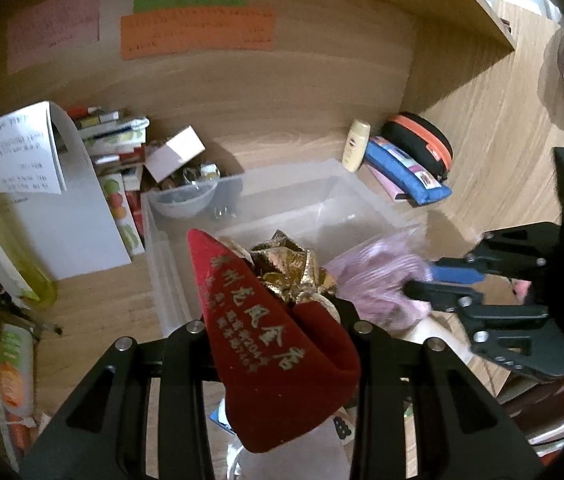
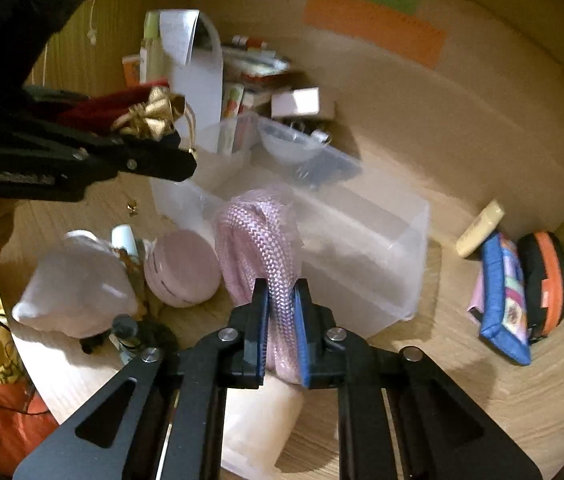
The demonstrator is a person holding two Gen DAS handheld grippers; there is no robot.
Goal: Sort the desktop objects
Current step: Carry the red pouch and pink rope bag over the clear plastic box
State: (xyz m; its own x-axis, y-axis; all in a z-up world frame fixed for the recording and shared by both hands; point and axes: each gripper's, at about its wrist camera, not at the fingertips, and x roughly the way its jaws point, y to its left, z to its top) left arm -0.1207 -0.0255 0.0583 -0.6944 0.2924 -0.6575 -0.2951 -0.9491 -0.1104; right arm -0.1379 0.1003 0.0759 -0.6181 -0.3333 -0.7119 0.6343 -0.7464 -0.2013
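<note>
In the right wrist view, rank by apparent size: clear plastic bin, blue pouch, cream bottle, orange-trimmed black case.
1. clear plastic bin
2. blue pouch and orange-trimmed black case: look alike, so unranked
3. cream bottle

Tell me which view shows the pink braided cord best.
Right wrist view: the pink braided cord, inside a clear plastic bag, sits sharp and centred, pinched by the right gripper. In the left wrist view it is only a blurred pink mass beside that gripper.
</note>
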